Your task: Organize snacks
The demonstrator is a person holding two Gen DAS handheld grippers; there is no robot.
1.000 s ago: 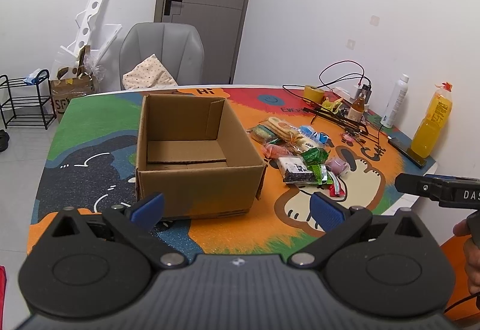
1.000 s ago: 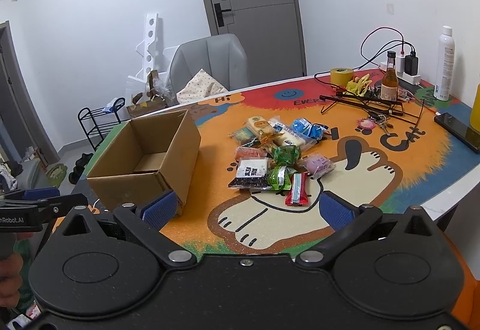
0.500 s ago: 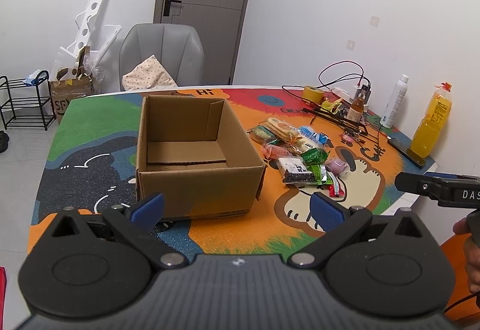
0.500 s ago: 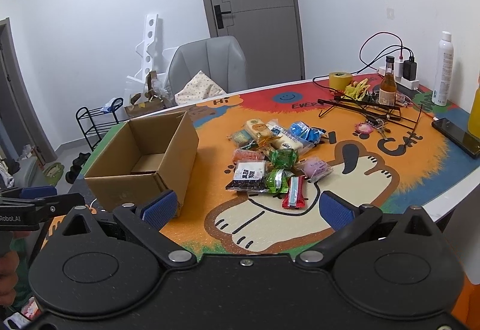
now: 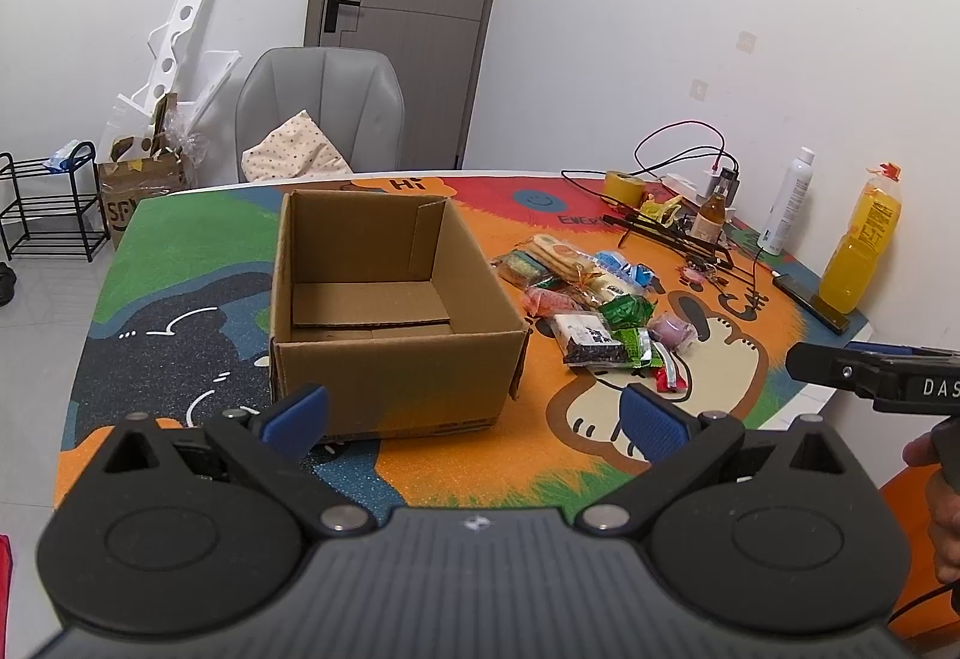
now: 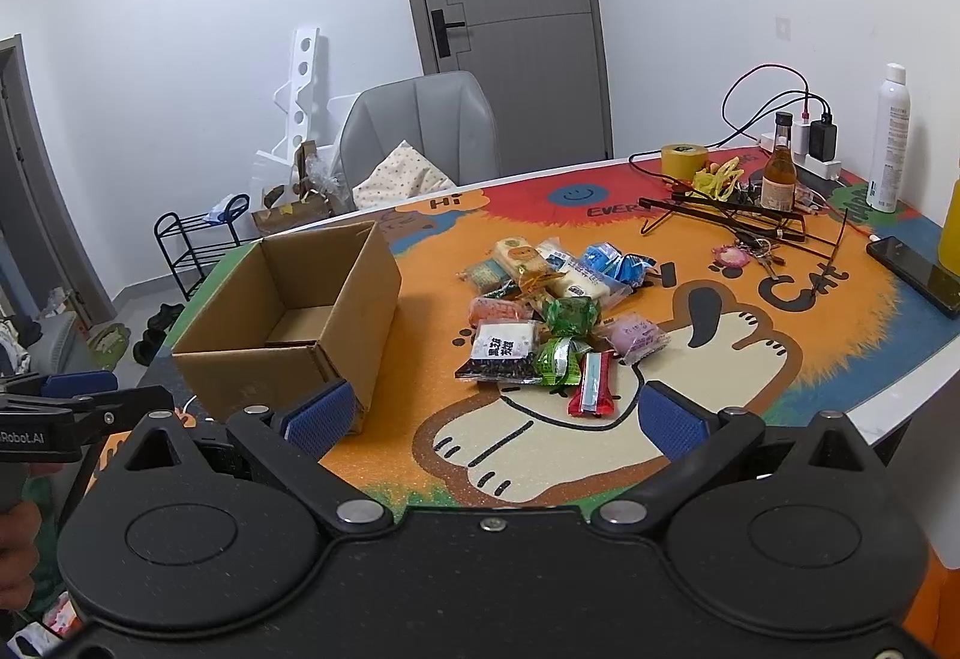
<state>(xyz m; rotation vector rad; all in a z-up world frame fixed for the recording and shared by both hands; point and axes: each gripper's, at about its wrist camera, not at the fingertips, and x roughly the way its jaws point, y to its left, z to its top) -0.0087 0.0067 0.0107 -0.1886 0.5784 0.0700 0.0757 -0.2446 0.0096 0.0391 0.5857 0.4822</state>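
Little has changed — the right gripper (image 6: pixel 492 416) has crept slightly toward the snacks (image 6: pixel 552 311) heaped on the desk (image 6: pixel 840 359) beside the empty box (image 5: pixel 384 299); both grippers' jaws gape, nothing sorted yet.

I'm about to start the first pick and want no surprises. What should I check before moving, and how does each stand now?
1. Brown cardboard box open on top, nothing seen inside: ok.
2. Pile of wrapped snacks on the colourful cartoon mat, beside the box: ok.
3. Right gripper open, holding nothing: ok.
4. Left gripper open, holding nothing: ok.
5. Red snack bar at the pile's near edge, uncovered: ok.
6. Box weighted against sliding: cannot tell.
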